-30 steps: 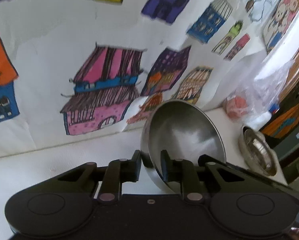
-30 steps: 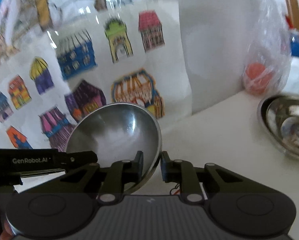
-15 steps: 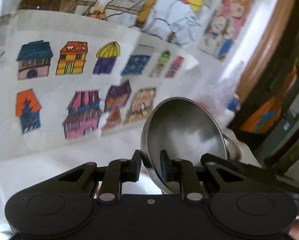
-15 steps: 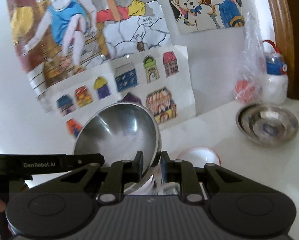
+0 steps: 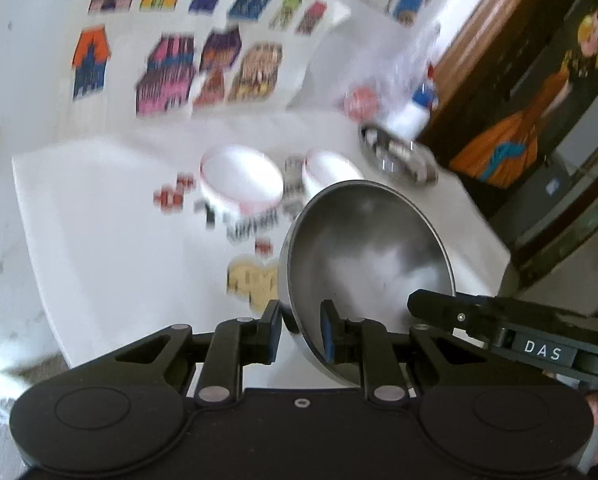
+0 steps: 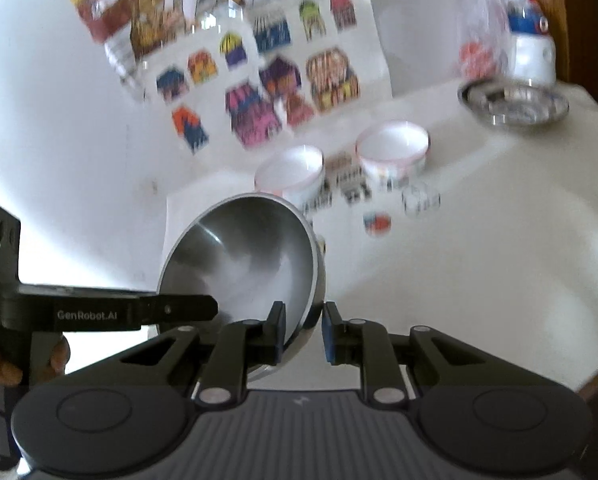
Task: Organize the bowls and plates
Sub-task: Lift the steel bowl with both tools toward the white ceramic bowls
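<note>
A steel bowl [image 5: 367, 256] is held in the air above the white table by both grippers at once. My left gripper [image 5: 299, 330] is shut on its left rim. My right gripper [image 6: 303, 330] is shut on its right rim, and the bowl [image 6: 243, 256] tilts toward the left in that view. Two white bowls with pink rims [image 5: 241, 178] [image 5: 331, 170] stand on the table beyond; they also show in the right wrist view [image 6: 293, 174] [image 6: 393, 148]. A steel plate [image 5: 399, 156] lies at the far right corner, also in the right wrist view [image 6: 515, 102].
The white table [image 6: 479, 260] carries small colourful stickers. A wall with house drawings [image 5: 163, 76] stands behind it. A plastic bag with something orange [image 6: 477, 56] and a white bottle [image 6: 533, 48] stand by the steel plate. A dark wooden cabinet [image 5: 539, 80] is to the right.
Both grippers have pulled back and up with the steel bowl. The table, the two white bowls and the steel plate now lie farther away and lower in view.
</note>
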A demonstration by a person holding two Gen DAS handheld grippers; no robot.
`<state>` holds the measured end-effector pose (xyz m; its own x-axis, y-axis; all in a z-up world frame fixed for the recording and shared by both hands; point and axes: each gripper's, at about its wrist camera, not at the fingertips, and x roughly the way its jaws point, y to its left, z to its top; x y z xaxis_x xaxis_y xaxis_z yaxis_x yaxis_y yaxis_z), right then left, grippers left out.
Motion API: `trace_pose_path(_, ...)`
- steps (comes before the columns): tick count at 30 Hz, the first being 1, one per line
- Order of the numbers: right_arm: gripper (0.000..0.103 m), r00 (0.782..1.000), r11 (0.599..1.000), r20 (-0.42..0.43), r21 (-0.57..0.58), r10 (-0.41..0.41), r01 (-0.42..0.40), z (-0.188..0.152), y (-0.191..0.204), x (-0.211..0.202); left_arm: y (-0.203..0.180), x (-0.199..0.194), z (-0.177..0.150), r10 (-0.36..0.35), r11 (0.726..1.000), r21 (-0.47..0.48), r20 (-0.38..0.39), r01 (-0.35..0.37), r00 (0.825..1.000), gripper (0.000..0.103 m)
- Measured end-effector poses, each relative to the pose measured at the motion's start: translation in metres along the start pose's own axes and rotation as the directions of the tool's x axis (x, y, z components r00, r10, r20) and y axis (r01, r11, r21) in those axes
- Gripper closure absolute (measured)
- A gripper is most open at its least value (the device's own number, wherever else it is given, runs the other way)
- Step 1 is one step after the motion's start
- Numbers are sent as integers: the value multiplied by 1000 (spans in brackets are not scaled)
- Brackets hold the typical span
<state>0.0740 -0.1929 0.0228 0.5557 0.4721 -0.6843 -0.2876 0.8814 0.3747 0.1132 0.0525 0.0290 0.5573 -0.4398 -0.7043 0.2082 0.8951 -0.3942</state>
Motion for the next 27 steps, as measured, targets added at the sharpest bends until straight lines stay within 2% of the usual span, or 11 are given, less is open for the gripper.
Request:
trace_pose_path(6, 80, 996, 1000, -93, 12, 15, -14, -17, 2, 4, 4, 5, -31, 15, 1000, 2, -95, -14, 995, 80)
trace_pose_path(13, 80, 988, 1000, -152, 5, 17, -16, -15, 4, 11, 13, 14, -42, 12, 1000, -12, -175, -15, 985, 80)
trace_pose_path(24, 74, 983, 998, -172, 34, 62, -57, -8, -8, 25, 22, 29, -36, 6, 1000, -16, -203, -10, 979, 79)
trace_pose_path(27, 55, 987, 999, -150, 20, 50, -48, -7, -11, 21, 23, 29, -35, -3, 1000, 1, -191, 4, 982, 77)
